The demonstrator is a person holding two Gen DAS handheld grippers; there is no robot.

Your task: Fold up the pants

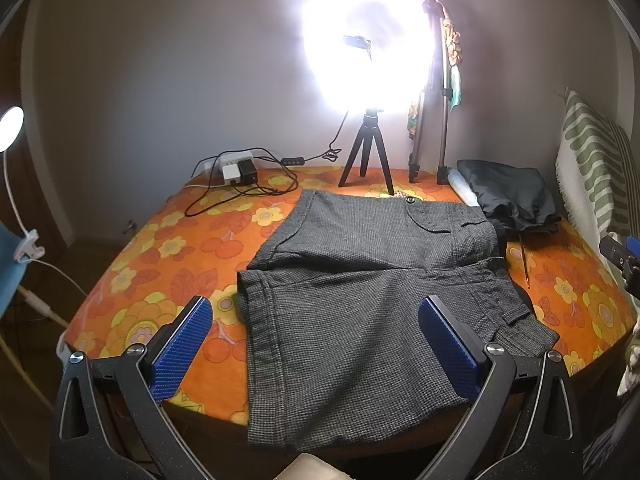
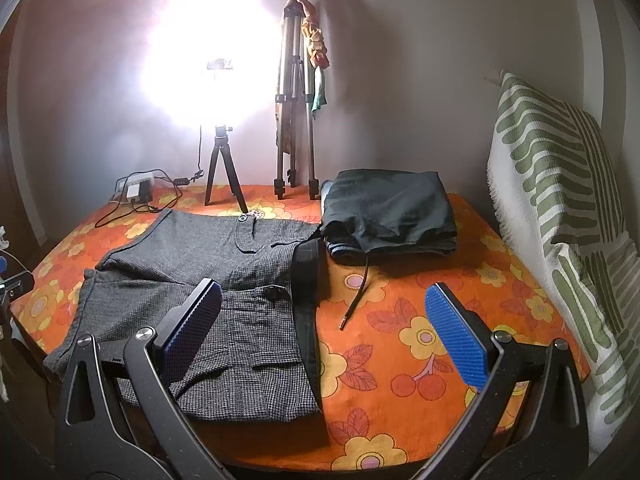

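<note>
Lying spread across the orange flowered cover of the tabletop, the grey checked pants take up its middle and near part, with the waistband and a dark button at the far edge and one layer folded over the other. Their near end hangs a little over the near edge of the tabletop in the left wrist view.

The left gripper hovers near that edge, its blue-padded fingers spread wide apart and holding nothing; the pants show between them. The right gripper hangs to the right of it, fingers likewise wide apart and empty, one over the right part of the pants and the other over bare cover.

To the far right of the pants sits a stack of folded dark clothes, with a dark drawstring trailing toward the near side. A small black tripod under a glaring lamp stands at the far edge, beside a taller folded tripod. A power strip with cables lies at the far left. A green and white striped cushion leans along the right side.
</note>
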